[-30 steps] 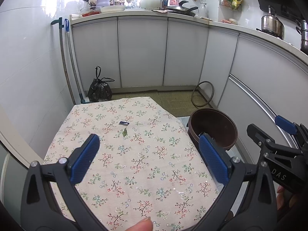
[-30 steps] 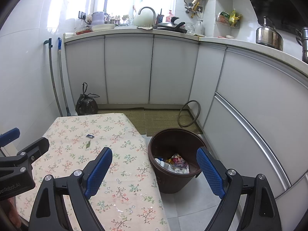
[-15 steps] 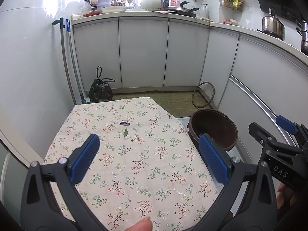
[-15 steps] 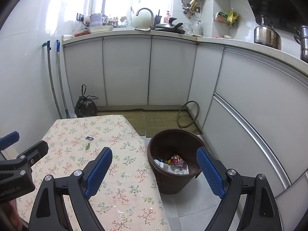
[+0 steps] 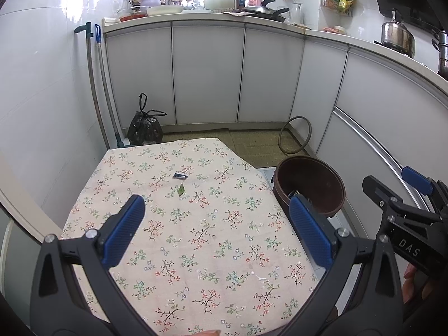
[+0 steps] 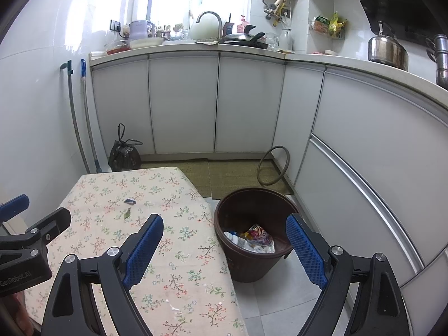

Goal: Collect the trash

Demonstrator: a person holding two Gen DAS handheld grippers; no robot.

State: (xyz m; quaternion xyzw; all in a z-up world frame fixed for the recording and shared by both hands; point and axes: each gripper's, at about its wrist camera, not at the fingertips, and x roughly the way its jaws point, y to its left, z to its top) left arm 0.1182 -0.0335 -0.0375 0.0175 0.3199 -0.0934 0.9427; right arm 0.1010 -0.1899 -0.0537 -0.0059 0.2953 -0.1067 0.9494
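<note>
The left gripper (image 5: 215, 218) hung over the near half of a worktop (image 5: 201, 240) covered by a floral cloth, its blue-padded jaws spread wide with nothing between them. The right gripper (image 6: 224, 243) hung at the worktop's right edge, jaws likewise released and empty, one pad over the cloth and the other over the floor past the brown bin (image 6: 249, 263).

Two bits of trash lay on the cloth toward its far end, at about 12 o'clock from the left gripper and well apart from it: a small dark scrap of wrapper (image 5: 180, 176) and, just nearer, a small green leaf (image 5: 181, 189). In the right wrist view the same pair sat at about 10 o'clock from the right gripper, the wrapper (image 6: 130, 201) beyond the leaf (image 6: 127, 213). A tiny white fleck (image 5: 261, 278) lay on the near right part of the cloth.

The bin stood on the floor just beside the worktop's right edge, at about 2 o'clock from the left gripper, and held crumpled wrappers and plastic (image 6: 252, 239) at its bottom. A tied black bag (image 5: 145, 130) sat on the floor beyond the worktop's far left corner, against the white cabinets (image 5: 207, 75). A dark ring (image 5: 295, 134) leaned against the cabinets beyond the bin.
</note>
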